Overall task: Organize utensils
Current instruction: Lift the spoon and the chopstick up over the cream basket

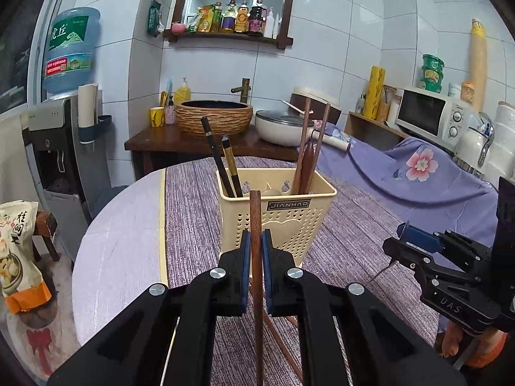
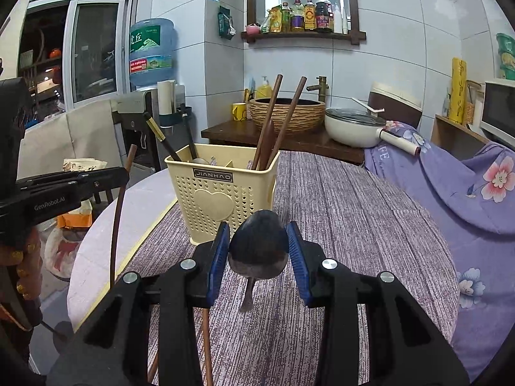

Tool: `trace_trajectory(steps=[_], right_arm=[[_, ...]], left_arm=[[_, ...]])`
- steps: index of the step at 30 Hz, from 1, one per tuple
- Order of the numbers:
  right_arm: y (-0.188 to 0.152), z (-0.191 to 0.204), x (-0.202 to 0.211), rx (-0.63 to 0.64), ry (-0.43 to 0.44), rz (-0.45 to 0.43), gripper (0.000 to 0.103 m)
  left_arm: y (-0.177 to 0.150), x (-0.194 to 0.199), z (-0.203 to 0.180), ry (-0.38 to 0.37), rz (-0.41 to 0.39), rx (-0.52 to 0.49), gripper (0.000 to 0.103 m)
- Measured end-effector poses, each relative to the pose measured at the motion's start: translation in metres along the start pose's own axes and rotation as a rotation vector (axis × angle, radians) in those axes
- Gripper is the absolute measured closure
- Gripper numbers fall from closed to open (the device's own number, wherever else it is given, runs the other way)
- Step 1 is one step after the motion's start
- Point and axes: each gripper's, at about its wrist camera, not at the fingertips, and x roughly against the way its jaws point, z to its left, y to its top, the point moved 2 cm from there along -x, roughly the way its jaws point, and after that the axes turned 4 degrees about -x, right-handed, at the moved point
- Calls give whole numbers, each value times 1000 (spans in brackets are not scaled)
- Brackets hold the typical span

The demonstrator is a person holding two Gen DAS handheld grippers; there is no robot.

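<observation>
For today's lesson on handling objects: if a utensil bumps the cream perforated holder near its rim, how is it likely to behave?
The cream holder would probably slide or tip fairly easily: it looks like thin perforated plastic, so likely light. It is taller than its base is wide, and it narrows downward. The brown chopsticks lean out well above its rim, which may make it top-heavy. The woven runner might add some grip.

Round table (image 2: 96, 251), pale lilac top, bare at its 9 o'clock side. Purple streaked mat (image 2: 338, 225) covers the middle and right of it, a yellowish strip along the mat's left edge. Cream perforated caddy (image 2: 219, 199) stands upright on the mat toward 12 o'clock, utensils inside. A brown chopstick (image 2: 206, 347) lies on the mat at 6 o'clock. Floral purple cloth (image 2: 476, 199) drapes at 3 o'clock, beside the table.
</observation>
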Motion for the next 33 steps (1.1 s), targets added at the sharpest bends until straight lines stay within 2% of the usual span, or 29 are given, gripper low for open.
trace_trajectory(steps=[4, 23, 29, 33], right_arm=[[2, 1, 3, -26, 42, 11, 66], [27, 5, 10, -15, 120, 2, 66], [48, 1, 12, -28, 153, -9, 66], [75, 1, 17, -20, 158, -52, 66]], left_arm=[[5, 11, 3, -5, -26, -1, 96], [29, 36, 6, -72, -77, 8, 96], [54, 49, -1, -102, -114, -19, 96], [87, 65, -10, -91, -186, -58, 96]])
